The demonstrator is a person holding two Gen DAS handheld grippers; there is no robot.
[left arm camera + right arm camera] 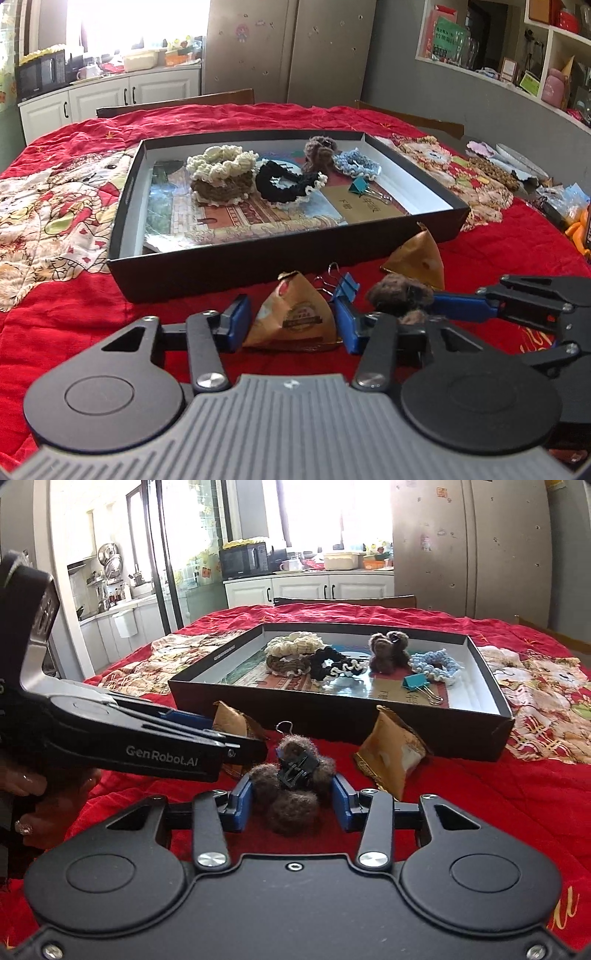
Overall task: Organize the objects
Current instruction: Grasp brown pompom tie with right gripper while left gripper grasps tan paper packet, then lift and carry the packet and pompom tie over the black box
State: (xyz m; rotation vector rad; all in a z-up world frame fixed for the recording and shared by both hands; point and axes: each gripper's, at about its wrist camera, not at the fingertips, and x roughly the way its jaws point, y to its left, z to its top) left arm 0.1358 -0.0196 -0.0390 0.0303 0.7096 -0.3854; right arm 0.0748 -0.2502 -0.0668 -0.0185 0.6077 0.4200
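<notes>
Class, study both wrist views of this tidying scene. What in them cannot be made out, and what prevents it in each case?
- Blue binder clip: in the right wrist view, hidden behind the furry brown hair clip.
- Print on the tan card in the black box: too small, left wrist view.
- Label on the left snack packet: blurred, left wrist view.
- Items at the table's right edge: cut off by the frame.
- Right gripper: fingers flank the hair clip; grip cannot be told.

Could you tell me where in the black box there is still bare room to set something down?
In the black box, the near-left stretch in front of the cream scrunchie is free. The far half is crowded with scrunchies, and the teal binder clip takes the right.
</notes>
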